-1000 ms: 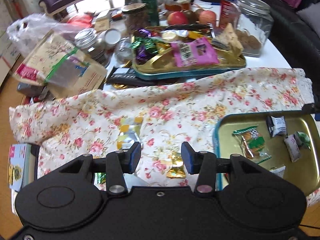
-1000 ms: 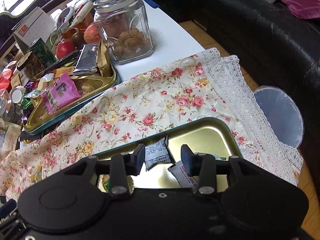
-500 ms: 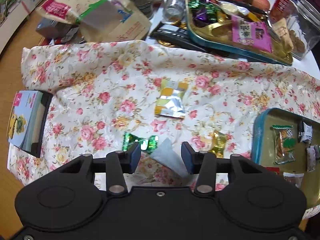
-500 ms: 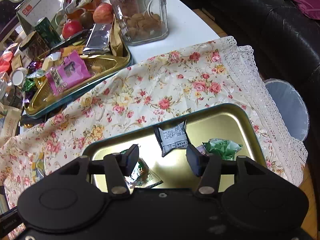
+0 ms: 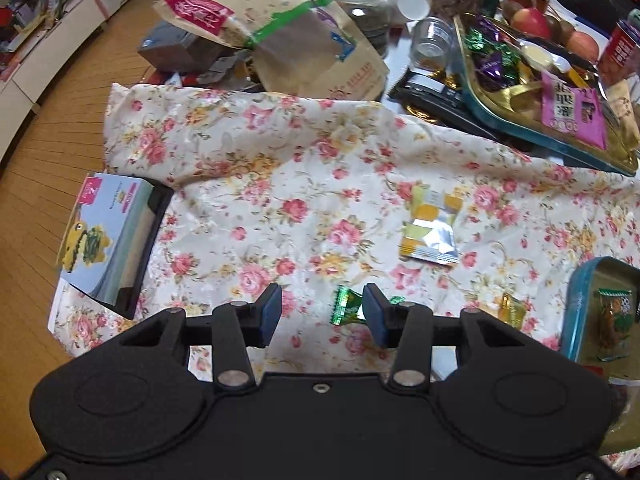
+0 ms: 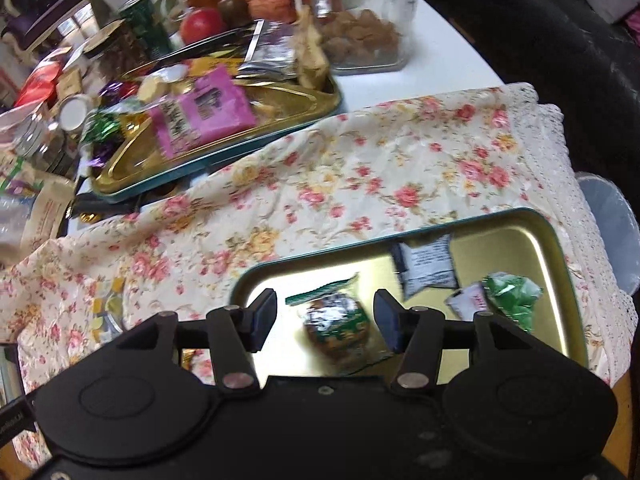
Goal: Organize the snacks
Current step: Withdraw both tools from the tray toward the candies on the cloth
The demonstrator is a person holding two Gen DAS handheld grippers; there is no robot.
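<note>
Both grippers over the floral tablecloth (image 5: 304,168); snacks partly hidden.

Left gripper (image 5: 322,315) part open, nothing held; green foil-wrapped candy (image 5: 345,309) lies on the cloth, half hidden behind the right finger. Yellow-and-silver sachet (image 5: 430,232) lies farther off, apart. Small gold-wrapped candy (image 5: 513,310) beside the teal-rimmed gold tin tray (image 6: 552,256), which the left view's edge cuts off. Right gripper (image 6: 325,322) part open, jaws have just been opening, empty above a green-and-brown snack packet (image 6: 336,320) in the tray; blurred, print unreadable.
</note>
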